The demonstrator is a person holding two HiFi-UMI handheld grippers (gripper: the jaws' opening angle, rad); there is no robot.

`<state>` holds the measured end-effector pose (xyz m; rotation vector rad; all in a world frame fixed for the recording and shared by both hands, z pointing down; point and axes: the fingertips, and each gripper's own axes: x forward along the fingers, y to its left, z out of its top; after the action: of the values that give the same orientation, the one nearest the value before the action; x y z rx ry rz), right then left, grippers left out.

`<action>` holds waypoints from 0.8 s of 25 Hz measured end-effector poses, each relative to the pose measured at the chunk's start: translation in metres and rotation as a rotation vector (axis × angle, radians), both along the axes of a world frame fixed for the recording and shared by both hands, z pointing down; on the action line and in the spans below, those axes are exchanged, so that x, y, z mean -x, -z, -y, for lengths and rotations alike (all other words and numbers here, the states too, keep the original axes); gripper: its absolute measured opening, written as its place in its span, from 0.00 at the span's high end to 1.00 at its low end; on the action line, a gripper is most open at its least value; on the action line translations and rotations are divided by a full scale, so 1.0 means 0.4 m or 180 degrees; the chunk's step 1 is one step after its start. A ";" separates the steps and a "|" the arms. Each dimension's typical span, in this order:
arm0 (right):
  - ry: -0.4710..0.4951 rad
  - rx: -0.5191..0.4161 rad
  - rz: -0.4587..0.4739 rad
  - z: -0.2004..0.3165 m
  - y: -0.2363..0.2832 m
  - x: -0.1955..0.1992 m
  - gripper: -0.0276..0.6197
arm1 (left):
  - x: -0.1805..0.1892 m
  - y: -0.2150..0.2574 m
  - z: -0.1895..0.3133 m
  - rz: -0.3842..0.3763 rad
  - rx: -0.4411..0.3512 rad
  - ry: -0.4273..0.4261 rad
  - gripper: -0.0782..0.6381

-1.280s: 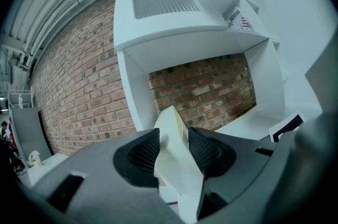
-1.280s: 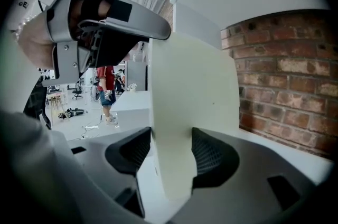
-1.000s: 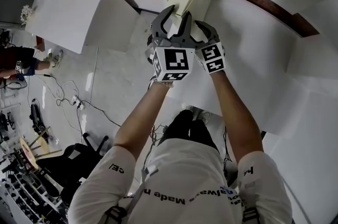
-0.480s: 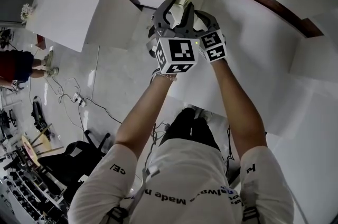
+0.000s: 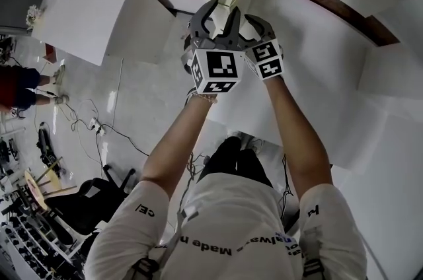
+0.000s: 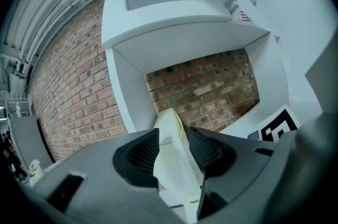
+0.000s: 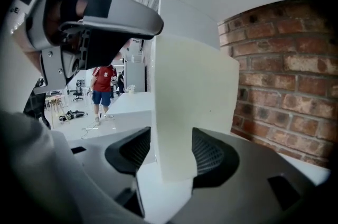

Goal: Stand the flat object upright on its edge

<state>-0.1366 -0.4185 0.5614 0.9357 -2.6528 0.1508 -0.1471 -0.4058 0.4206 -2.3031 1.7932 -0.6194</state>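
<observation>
Cream flat object (image 7: 190, 91) pinched by left gripper (image 6: 172, 148) and right gripper (image 7: 171, 153). Lower edge to be seated squarely, panel squared vertical, before pads are eased.

White T-shirt (image 5: 231, 219), chest print: the word "Made" is legible; the adjoining words are cut off. Sleeve prints: not legible.

White cube (image 5: 217, 70) and second white cube (image 5: 266, 64): black-and-white square code markers, no letters.

Small coloured label (image 6: 241, 15) on white cabinet (image 6: 174, 17): too small to read.
</observation>
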 end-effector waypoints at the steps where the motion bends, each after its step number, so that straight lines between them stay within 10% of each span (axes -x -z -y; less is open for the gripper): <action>1: -0.0024 0.0005 0.0008 -0.009 0.007 -0.014 0.58 | -0.003 0.003 -0.012 -0.0042 0.0018 -0.0008 0.65; 20: -0.0424 -0.0099 0.0496 -0.365 0.368 -0.366 0.77 | -0.130 0.111 -0.403 -0.1194 0.0367 -0.0558 0.72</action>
<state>0.0099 -0.2724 0.4141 1.1554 -2.7399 0.2223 -0.0951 -0.2447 0.3763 -2.7684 1.7037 -0.2824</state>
